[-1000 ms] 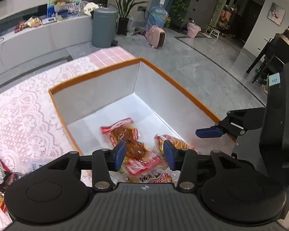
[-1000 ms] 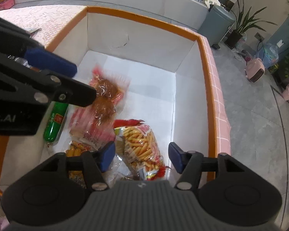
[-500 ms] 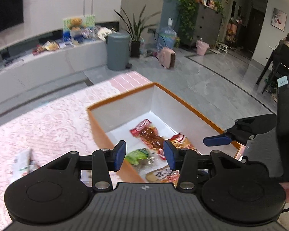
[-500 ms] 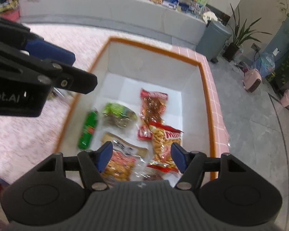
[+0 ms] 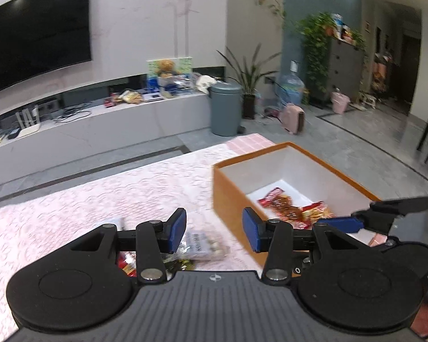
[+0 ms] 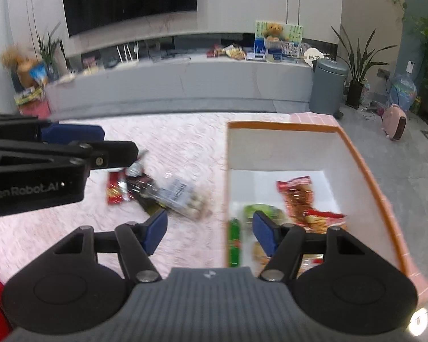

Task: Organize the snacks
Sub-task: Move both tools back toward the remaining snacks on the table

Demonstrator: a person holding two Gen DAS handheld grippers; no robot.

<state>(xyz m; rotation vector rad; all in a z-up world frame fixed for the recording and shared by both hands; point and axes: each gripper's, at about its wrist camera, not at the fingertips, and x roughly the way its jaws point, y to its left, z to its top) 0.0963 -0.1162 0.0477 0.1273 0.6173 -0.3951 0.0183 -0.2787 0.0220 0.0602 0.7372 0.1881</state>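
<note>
An orange box (image 5: 228,188) with a white inside (image 6: 353,176) stands on the pink lace tablecloth and holds several snack packs, among them a red pack (image 6: 298,196), a green tube (image 6: 234,242) and a green bag (image 6: 259,209). Loose snacks lie on the cloth left of the box: a clear bag of round sweets (image 6: 182,196), a red pack (image 6: 115,189) and a dark pack (image 6: 142,188). My left gripper (image 5: 214,229) is open and empty above the loose snacks (image 5: 205,245). My right gripper (image 6: 209,232) is open and empty, over the box's left wall.
The table's far edge drops to a grey floor. A long white TV bench (image 5: 100,125) with clutter, a grey bin (image 5: 224,108), plants and a pink heater (image 6: 395,122) stand beyond. The other gripper shows at each view's side (image 6: 57,168).
Both grippers have risen and pulled back left from inside the box. They now look over the tablecloth and the loose snacks. Both stayed open and empty.
</note>
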